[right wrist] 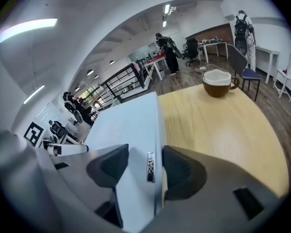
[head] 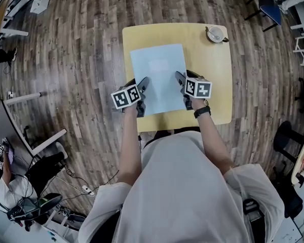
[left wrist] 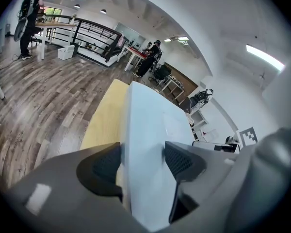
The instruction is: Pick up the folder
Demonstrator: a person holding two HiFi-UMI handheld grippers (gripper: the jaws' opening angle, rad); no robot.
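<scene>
A pale blue folder (head: 157, 75) lies flat in the middle of the yellow table (head: 213, 75). My left gripper (head: 142, 84) is at its left edge near the front, and my right gripper (head: 184, 77) at its right edge. In the left gripper view, the folder's (left wrist: 150, 125) left edge runs between the left gripper's (left wrist: 143, 161) jaws, with a sliver of table beside one pad. In the right gripper view, the folder's (right wrist: 131, 125) right edge and its small metal label holder (right wrist: 150, 166) sit between the right gripper's (right wrist: 145, 164) wide jaws. Both grippers look open around the edges.
A brown-and-white cup (head: 216, 34) stands at the table's far right corner, also in the right gripper view as the cup (right wrist: 218, 84). Wooden floor surrounds the table. A blue chair (head: 269, 4) stands far right, with desks and seated people at the left.
</scene>
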